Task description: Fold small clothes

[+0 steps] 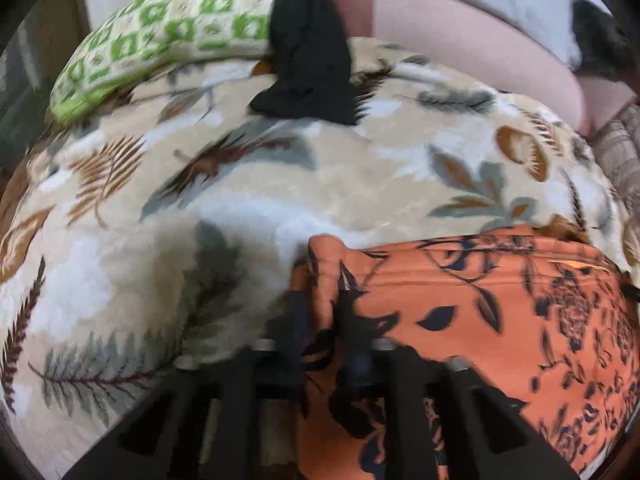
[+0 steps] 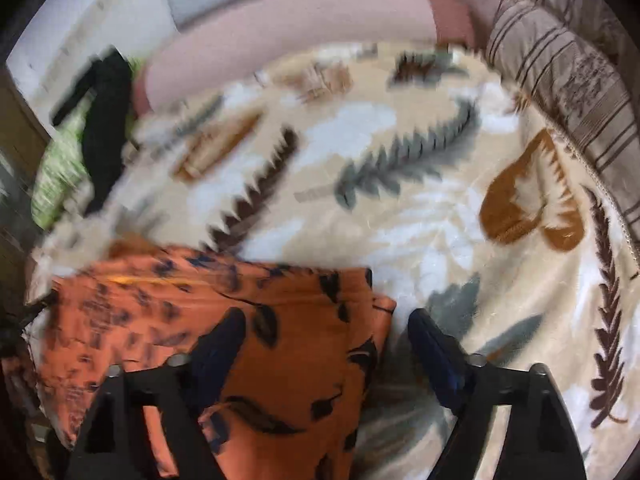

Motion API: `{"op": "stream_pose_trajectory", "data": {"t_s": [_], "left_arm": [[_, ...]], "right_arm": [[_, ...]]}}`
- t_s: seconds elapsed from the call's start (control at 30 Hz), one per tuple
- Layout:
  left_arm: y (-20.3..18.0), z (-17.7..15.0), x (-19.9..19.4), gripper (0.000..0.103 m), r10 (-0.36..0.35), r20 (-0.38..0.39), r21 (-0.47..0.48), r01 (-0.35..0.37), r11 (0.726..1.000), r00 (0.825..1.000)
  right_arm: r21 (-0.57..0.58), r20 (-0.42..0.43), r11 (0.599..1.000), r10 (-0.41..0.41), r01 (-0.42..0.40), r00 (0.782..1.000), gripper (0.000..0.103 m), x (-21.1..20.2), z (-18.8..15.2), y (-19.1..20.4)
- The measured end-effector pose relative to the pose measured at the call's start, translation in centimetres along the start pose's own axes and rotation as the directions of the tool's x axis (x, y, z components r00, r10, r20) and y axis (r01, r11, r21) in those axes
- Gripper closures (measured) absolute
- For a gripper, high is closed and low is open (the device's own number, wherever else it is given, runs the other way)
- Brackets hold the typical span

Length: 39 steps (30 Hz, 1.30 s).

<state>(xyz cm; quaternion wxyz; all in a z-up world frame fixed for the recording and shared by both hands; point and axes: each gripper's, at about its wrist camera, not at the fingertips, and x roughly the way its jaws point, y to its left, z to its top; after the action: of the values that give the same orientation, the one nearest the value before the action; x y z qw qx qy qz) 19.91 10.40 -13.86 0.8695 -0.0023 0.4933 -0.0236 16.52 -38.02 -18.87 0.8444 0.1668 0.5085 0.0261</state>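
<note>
An orange garment with a dark floral print [image 1: 500,312] lies on a cream leaf-patterned blanket [image 1: 280,184]. My left gripper [image 1: 320,320] is shut on the garment's left corner, with cloth bunched between the fingers. In the right wrist view the same garment [image 2: 280,352] lies at lower left. My right gripper [image 2: 324,340] is open, its fingers standing either side of the garment's right edge, the left finger [image 2: 220,344] over the cloth and the right finger [image 2: 432,348] over the blanket [image 2: 400,208].
A black garment [image 1: 312,48] lies at the far side over a green checked cushion [image 1: 168,36]. A pink bolster [image 1: 460,36] runs along the back. A brown striped cushion [image 2: 572,64] lies at the right.
</note>
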Motion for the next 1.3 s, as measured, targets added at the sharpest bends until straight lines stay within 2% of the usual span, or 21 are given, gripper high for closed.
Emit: {"op": "stream_pose_trajectory", "data": {"t_s": [0.1,0.2,0.3,0.37,0.43,0.53,0.6,0.63,0.67,0.73,0.77,0.8,0.87,0.9,1.0,1.13,1.17,1.2,1.23,1.27,1.3], "left_arm": [[-0.6,0.0,-1.7,0.097,0.03,0.086,0.034,-0.033,0.999,0.996],[-0.5,-0.3,1.2,0.093,0.047,-0.013,0.026,-0.047,0.999,0.999],[0.0,-0.4,-0.5,0.078,0.07,0.034,-0.004,-0.07,0.998,0.997],[0.6,-0.5,-2.5,0.074,0.071,0.065,-0.017,-0.07,0.997,0.995],[1.0,-1.3,-5.5,0.073,0.057,0.11,-0.02,-0.055,0.998,0.992],[0.9,-3.6,-9.4,0.061,-0.002,0.145,-0.024,0.006,1.0,0.989],[0.0,-6.4,-11.8,0.049,-0.054,0.173,-0.014,0.057,0.998,0.983],[-0.4,-7.8,-12.4,0.045,-0.08,0.179,-0.002,0.081,0.997,0.981],[-1.2,-9.6,-12.7,0.044,-0.097,0.179,0.026,0.094,0.995,0.979],[-2.1,-11.5,-10.8,0.044,-0.045,0.127,0.059,0.038,0.998,0.991],[-2.0,-12.5,-8.5,0.046,0.026,0.029,0.056,-0.027,0.998,0.999],[-1.2,-13.1,-6.9,0.046,0.028,-0.04,0.006,-0.028,1.0,0.999],[0.3,-13.2,-7.9,0.045,-0.012,-0.006,-0.098,0.012,0.995,1.0],[0.5,-13.0,-8.7,0.046,0.021,-0.004,-0.101,-0.021,0.995,1.0],[0.5,-12.6,-11.6,0.046,0.038,0.076,-0.089,-0.032,0.996,0.996],[-0.8,-12.6,-12.6,0.042,-0.014,0.114,-0.048,0.02,0.999,0.993],[-1.3,-13.0,-11.9,0.042,-0.007,0.094,-0.021,0.009,1.0,0.996],[-1.6,-13.3,-10.5,0.042,0.037,0.047,0.008,-0.037,0.999,0.998],[-1.5,-13.7,-9.4,0.042,0.1,-0.005,0.025,-0.1,0.995,0.995],[-1.0,-14.0,-8.8,0.042,0.134,-0.042,0.02,-0.134,0.991,0.99],[-0.2,-14.1,-9.6,0.042,0.099,-0.023,-0.029,-0.1,0.995,0.995]], "right_arm": [[-0.096,0.096,0.992,-0.073,0.082,0.993,0.095,-2.2,0.1,2.0],[-0.031,0.022,0.99,-0.138,0.139,0.99,0.095,0.5,0.6,-0.5],[0.111,0.045,0.993,-0.055,0.05,0.997,0.088,-0.4,0.4,-2.4],[0.092,0.073,0.991,-0.101,0.095,0.992,0.075,-2.2,0.1,-1.8],[0.067,0.109,0.991,-0.118,0.111,0.987,0.075,-4.7,-0.7,-0.9],[0.093,0.127,0.992,0.071,-0.083,0.989,0.074,-8.6,-3.4,0.4],[0.091,0.097,0.968,0.226,-0.234,0.969,0.07,-10.3,-6.2,2.2],[0.094,0.085,0.946,0.303,-0.31,0.949,0.061,-10.7,-7.6,2.9],[0.104,0.074,0.923,0.363,-0.369,0.929,0.037,-10.8,-8.7,3.3],[0.141,0.046,0.879,0.454,-0.456,0.89,0.027,-9.4,-11.6,3.6],[0.146,0.032,0.883,0.447,-0.447,0.894,0.027,-8.4,-12.2,3.2],[0.174,0.011,0.909,0.383,-0.379,0.924,0.027,-6.8,-12.9,2.1],[0.366,0.029,0.859,0.375,-0.359,0.927,0.066,-5.0,-14.1,-1.8],[0.428,0.065,0.826,0.376,-0.366,0.924,0.067,-6.0,-14.4,-3.1],[0.304,0.099,0.898,0.301,-0.317,0.948,0.052,-9.6,-14.5,-1.4],[0.229,0.136,0.85,0.455,-0.475,0.88,0.031,-10.8,-14.8,0.8],[0.225,0.122,0.848,0.464,-0.479,0.878,0.028,-9.9,-14.9,0.8],[0.251,0.075,0.87,0.418,-0.423,0.905,0.028,-8.2,-15.2,0.2],[0.302,0.039,0.884,0.363,-0.357,0.931,0.035,-6.7,-15.7,-1.1],[0.413,0.062,0.836,0.371,-0.362,0.927,0.066,-5.8,-16.5,-3.4],[0.476,0.093,0.793,0.384,-0.379,0.919,0.071,-6.2,-16.8,-4.6]]}}
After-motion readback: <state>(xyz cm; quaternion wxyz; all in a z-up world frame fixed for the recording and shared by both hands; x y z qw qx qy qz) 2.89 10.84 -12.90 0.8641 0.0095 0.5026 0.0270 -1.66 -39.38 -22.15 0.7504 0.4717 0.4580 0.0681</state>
